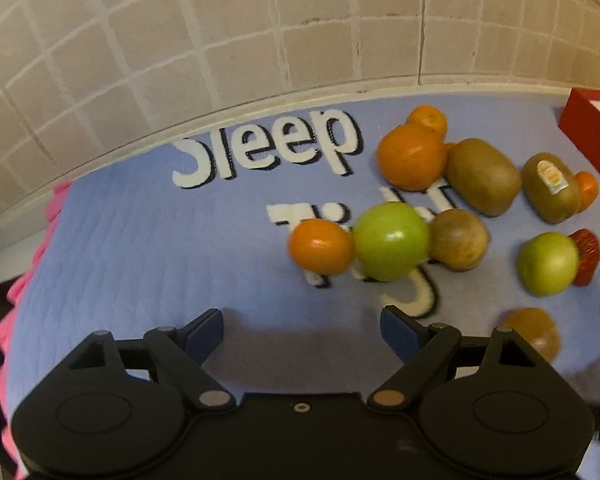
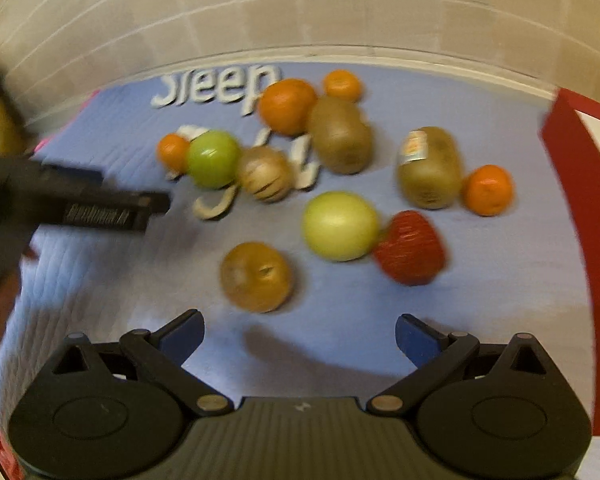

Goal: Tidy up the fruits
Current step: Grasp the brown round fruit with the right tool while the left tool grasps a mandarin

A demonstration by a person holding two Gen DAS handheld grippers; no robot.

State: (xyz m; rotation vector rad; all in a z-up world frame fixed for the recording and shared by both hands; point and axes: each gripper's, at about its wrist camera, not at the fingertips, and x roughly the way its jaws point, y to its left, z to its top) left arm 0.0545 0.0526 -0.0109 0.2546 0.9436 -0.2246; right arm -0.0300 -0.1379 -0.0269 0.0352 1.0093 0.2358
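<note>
Several fruits lie loose on a blue mat. In the left wrist view a green apple sits between a small orange and a brown kiwi. My left gripper is open and empty, a little in front of them. In the right wrist view a brown round fruit lies just ahead of my right gripper, which is open and empty. Behind it are a yellow-green apple and a strawberry. The left gripper shows at the left edge there.
A red box stands at the right of the mat, also in the right wrist view. More oranges and kiwis lie at the back. A tiled wall runs behind the mat. A pink fringe edges the mat's left side.
</note>
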